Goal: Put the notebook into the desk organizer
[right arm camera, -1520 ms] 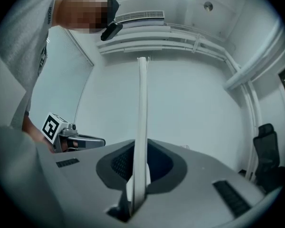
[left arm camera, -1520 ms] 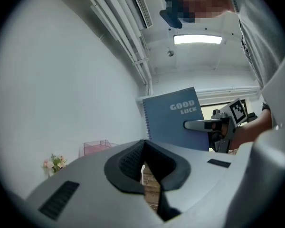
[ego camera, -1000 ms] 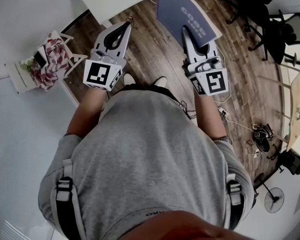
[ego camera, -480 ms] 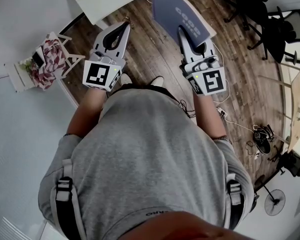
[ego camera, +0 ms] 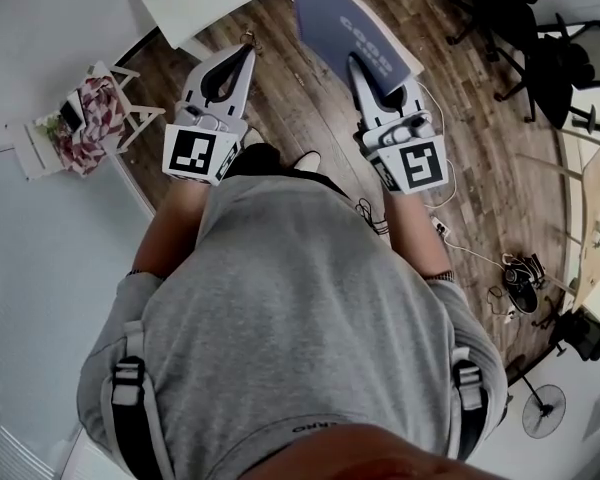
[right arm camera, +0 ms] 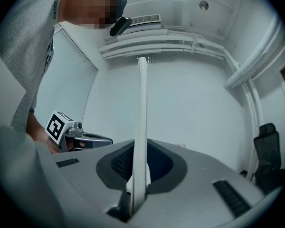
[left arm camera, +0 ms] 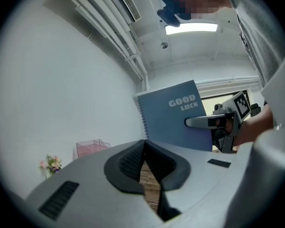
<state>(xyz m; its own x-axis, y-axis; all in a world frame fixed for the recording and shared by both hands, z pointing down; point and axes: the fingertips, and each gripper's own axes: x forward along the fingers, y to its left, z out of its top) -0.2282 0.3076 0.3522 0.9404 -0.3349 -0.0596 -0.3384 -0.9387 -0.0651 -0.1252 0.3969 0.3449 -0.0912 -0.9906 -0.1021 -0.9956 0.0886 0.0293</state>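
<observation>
Pinching the notebook [ego camera: 350, 23] by its near edge, the right gripper [ego camera: 360, 66] is holding it upright above the floor [ego camera: 300, 118]; the left gripper [ego camera: 244, 52] is sitting closed, empty. Keeping it vertical should ease entry into the far organizer [left arm camera: 91, 147].

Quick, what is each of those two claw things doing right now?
Left gripper: closed, nothing in it.
Right gripper: closed on the blue spiral notebook.
</observation>
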